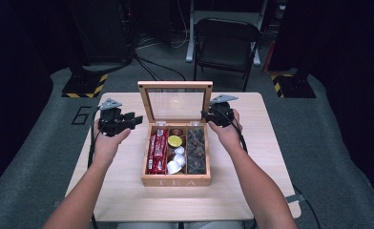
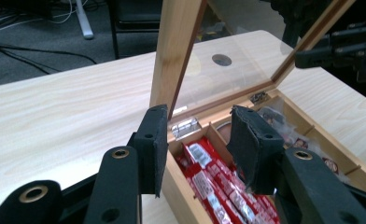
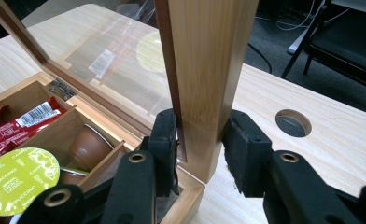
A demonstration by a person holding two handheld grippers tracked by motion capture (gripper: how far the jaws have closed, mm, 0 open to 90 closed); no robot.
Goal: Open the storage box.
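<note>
A wooden tea box (image 1: pixel 175 182) stands mid-table with its glass lid (image 1: pixel 175 85) raised upright. Inside lie red wrapped bars (image 1: pixel 157 152), coffee capsules (image 1: pixel 174 141) and dark packets (image 1: pixel 196 150). My right gripper (image 1: pixel 210 115) is at the lid's right edge. In the right gripper view the right gripper (image 3: pixel 202 122) is shut on the lid's wooden frame (image 3: pixel 204 70), one pad on each face. My left gripper (image 1: pixel 133 119) hovers beside the box's back left corner. In the left gripper view the left gripper (image 2: pixel 197 116) is open over the red bars (image 2: pixel 218 186), with the lid's frame (image 2: pixel 176 51) just behind its left pad.
The light wooden table (image 1: pixel 252 191) has bare room on both sides of the box and in front of it. A round hole (image 3: pixel 292 122) pierces the tabletop behind the box. A black folding chair (image 1: pixel 228 40) and stand bases with hazard tape (image 1: pixel 85 86) sit on the floor beyond.
</note>
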